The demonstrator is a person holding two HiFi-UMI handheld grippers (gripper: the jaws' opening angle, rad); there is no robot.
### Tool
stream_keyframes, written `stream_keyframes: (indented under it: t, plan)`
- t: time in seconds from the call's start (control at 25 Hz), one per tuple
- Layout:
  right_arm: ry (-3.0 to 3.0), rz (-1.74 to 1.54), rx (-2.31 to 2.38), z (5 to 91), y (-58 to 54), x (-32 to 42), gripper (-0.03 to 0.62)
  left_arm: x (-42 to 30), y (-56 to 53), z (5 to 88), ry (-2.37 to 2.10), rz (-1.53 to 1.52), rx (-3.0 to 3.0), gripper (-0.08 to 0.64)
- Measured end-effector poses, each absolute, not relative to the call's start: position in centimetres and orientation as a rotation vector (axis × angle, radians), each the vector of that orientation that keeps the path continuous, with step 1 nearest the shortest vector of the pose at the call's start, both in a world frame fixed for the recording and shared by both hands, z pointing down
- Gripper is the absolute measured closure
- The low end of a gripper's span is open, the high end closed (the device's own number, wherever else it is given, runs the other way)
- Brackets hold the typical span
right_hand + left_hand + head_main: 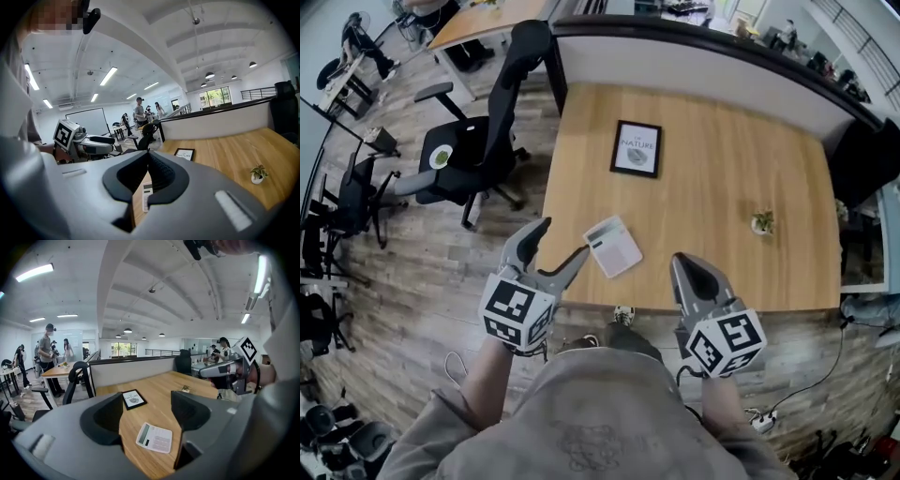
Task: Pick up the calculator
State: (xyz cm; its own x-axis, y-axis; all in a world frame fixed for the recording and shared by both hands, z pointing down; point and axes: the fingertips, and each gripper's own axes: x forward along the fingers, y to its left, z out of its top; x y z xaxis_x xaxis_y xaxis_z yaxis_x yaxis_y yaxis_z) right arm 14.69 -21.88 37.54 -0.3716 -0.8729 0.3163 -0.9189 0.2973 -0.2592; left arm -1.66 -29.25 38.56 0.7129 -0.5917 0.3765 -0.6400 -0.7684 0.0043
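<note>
the flat white calculator (613, 246) lies near the front edge of the light wooden surface (722, 169), not picked up yet. the left claw (563, 238) is wide apart near it. the right claw (682, 264) is closed and empty.

Item 1: frame (636, 148), on the tabletop (722, 169), beyond the calculator (613, 246).
- The white sheet inside carries the word "NATURE" in capitals.
- A smaller line above that word is too small to read.

Item 2: calculator.
- Print on the keys and display is not legible.

No other text can be read.
</note>
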Motion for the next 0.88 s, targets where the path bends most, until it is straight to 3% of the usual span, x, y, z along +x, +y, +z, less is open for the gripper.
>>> stream_keyframes:
  t: [0.88]
  plan:
    - [-2.397,0.835,1.489,47.2,-27.2,18.0,0.581,3.3,-34.5,55.2,-0.772,1.058,2.572,0.239]
